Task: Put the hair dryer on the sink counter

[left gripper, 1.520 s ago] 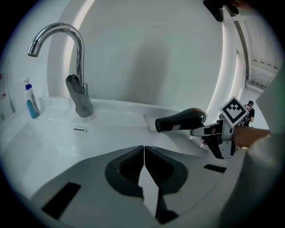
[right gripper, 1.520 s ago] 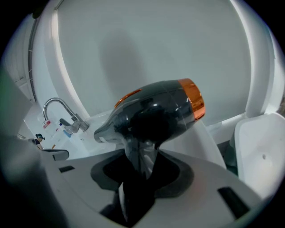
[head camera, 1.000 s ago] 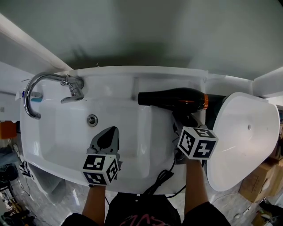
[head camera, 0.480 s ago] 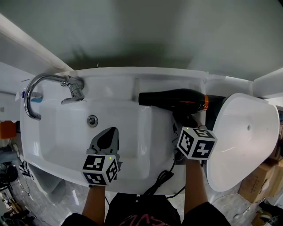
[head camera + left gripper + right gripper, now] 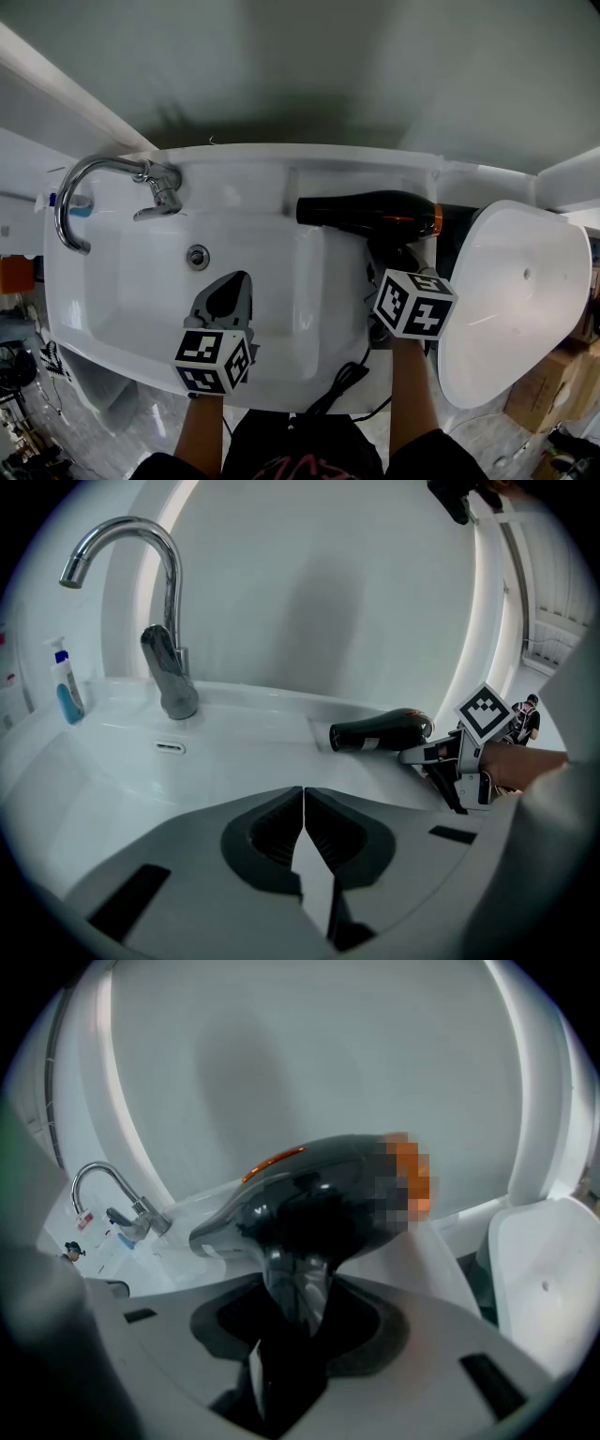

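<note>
Right gripper (image 5: 295, 1321) jaws grasp hair dryer (image 5: 319, 1194) handle; left gripper (image 5: 303, 827) clenched, empty.
Handle hidden behind the gripper in head view.

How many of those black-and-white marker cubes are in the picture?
2. One marker cube sits over the sink's front rim, on the left; the other cube is on the right, beside the hair dryer. None seems hidden.

No legible text, number or brand in any view. White label (image 5: 367, 743) on the hair dryer (image 5: 394, 728) barrel, near the nozzle: print too small to read. Blue-and-white tube (image 5: 66, 691) left of the tap (image 5: 167, 672): markings blurred (colour patches only, no characters resolved).
</note>
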A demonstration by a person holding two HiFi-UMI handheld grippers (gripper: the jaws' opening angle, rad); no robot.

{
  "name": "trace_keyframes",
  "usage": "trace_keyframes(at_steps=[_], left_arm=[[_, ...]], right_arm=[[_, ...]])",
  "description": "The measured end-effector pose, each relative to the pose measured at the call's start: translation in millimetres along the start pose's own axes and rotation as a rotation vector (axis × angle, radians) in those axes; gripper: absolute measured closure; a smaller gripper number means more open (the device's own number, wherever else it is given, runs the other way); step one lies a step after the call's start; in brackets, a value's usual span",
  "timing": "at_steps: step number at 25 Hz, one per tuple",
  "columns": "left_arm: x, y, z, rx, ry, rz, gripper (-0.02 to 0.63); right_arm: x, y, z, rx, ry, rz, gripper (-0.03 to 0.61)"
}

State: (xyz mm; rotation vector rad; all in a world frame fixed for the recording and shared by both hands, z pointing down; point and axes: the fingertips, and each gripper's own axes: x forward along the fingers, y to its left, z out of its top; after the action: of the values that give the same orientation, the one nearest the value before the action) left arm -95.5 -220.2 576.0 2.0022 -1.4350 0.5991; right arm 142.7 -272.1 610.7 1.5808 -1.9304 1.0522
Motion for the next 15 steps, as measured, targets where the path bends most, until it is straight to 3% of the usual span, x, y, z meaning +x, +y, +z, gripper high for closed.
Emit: trace_keyframes(at_steps=[15], left_arm=[[-5.2,-0.1,-0.9,-0.004,-0.002,0.004,0.603]], right_arm=[[1.2,3.4,0.1,0.000,0.023,0.007,0.387]])
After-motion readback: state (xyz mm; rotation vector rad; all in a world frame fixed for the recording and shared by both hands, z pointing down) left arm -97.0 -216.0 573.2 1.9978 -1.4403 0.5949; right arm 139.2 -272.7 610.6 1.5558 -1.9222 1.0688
